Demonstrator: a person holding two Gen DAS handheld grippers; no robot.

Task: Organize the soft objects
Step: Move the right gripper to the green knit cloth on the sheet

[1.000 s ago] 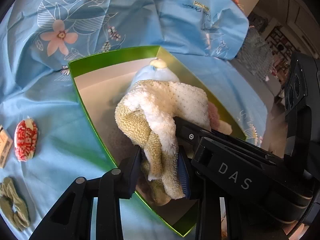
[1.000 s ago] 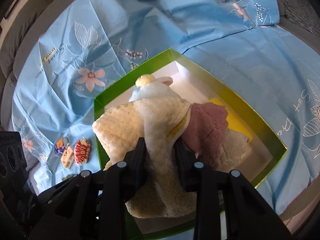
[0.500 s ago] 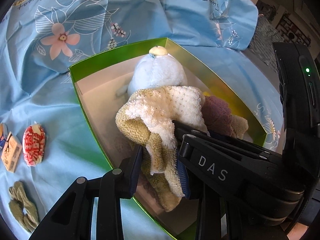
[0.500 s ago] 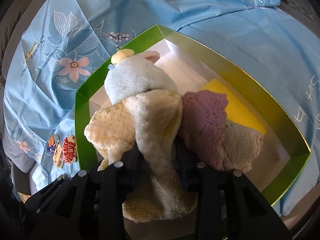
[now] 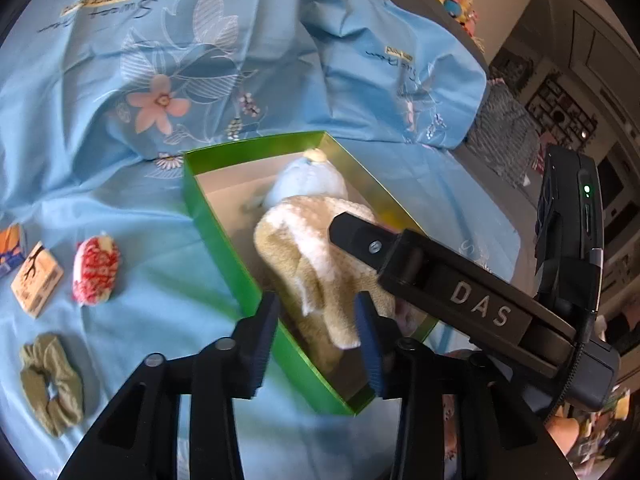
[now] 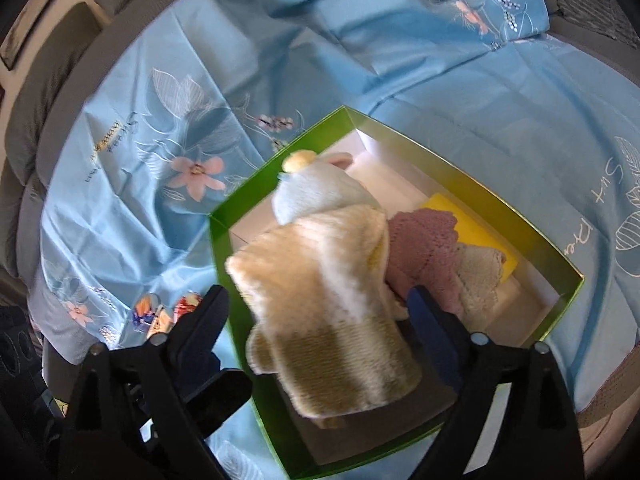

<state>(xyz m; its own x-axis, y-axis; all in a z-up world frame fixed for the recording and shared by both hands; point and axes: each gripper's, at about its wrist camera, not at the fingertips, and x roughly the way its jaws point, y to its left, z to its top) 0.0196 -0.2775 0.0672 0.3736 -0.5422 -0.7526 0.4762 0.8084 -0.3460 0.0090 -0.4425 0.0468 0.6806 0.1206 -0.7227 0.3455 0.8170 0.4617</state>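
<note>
Cream towel (image 6: pixel 328 300) dropped in the green box (image 5: pixel 216 236), both grippers spread apart around it.

Soft, light, floppy terry; sure to sag and unfold if lifted by one corner, so best pinched at a thick fold near the middle. Lies draped over the blue plush toy (image 6: pixel 316 196), beside the pink knit cloth (image 6: pixel 424 252) and yellow sponge (image 6: pixel 476 232). Left gripper (image 5: pixel 316 340) and right gripper (image 6: pixel 320 320) open, pads clear of the pile. Olive scrunchie (image 5: pixel 52 380) and red-and-white pouch (image 5: pixel 96 268) waiting outside on the blue sheet (image 5: pixel 120 80), equally limp and easy to crush.
</note>
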